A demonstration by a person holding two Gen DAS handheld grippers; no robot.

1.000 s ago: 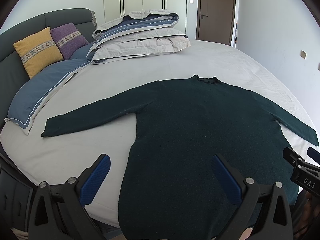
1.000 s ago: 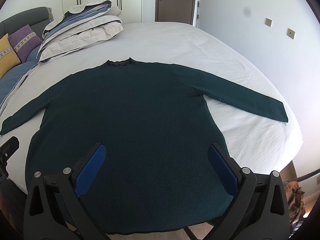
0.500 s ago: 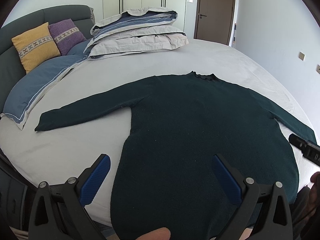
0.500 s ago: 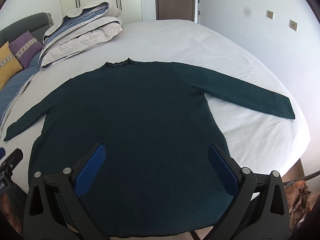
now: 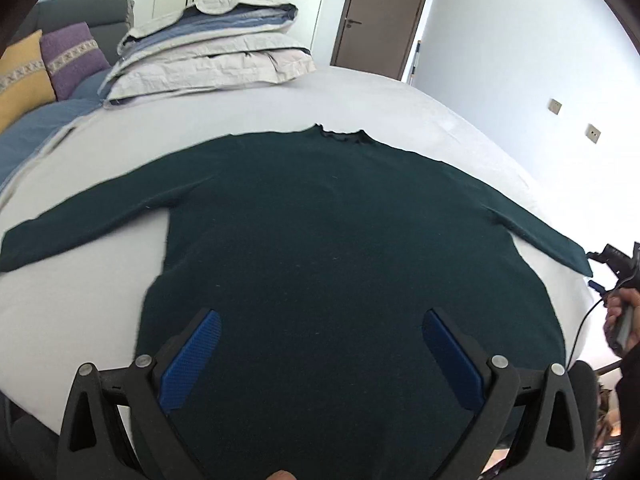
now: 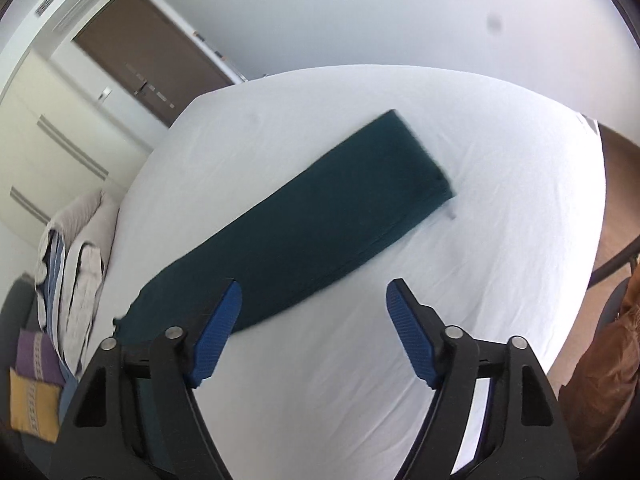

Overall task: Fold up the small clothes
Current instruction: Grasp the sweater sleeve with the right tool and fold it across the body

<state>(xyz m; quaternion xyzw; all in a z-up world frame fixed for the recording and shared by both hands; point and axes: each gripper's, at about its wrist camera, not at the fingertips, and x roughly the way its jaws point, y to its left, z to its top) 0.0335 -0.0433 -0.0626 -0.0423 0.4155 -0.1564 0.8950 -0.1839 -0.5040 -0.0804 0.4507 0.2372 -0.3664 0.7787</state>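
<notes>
Ok so here's where I'm at: the dark green sweater (image 5: 340, 248) is laid flat, front up, on the bed (image 5: 72, 320), both sleeves spread out, collar at 12 o'clock. Nothing folded yet. My left gripper (image 5: 320, 344) hangs over the hem with its jaws spread wide and nothing between them. My right gripper (image 6: 314, 320) is also wide open and empty, tilted over the right sleeve (image 6: 320, 216), whose cuff sits up around 1 o'clock.

What worries me: the knit looks thick and floppy, so if I pinch only the top layer of the sleeve, it'll probably peel apart or drag the body crooked. The cuff is also near the bed's edge, so a sloppy pull could slide it off.

The left camera gives me the whole sweater plus the stacked bedding (image 5: 208, 52) at 11 o'clock. The right one shows only that sleeve, but closer, with its edge seam and a floor strip past the mattress.
</notes>
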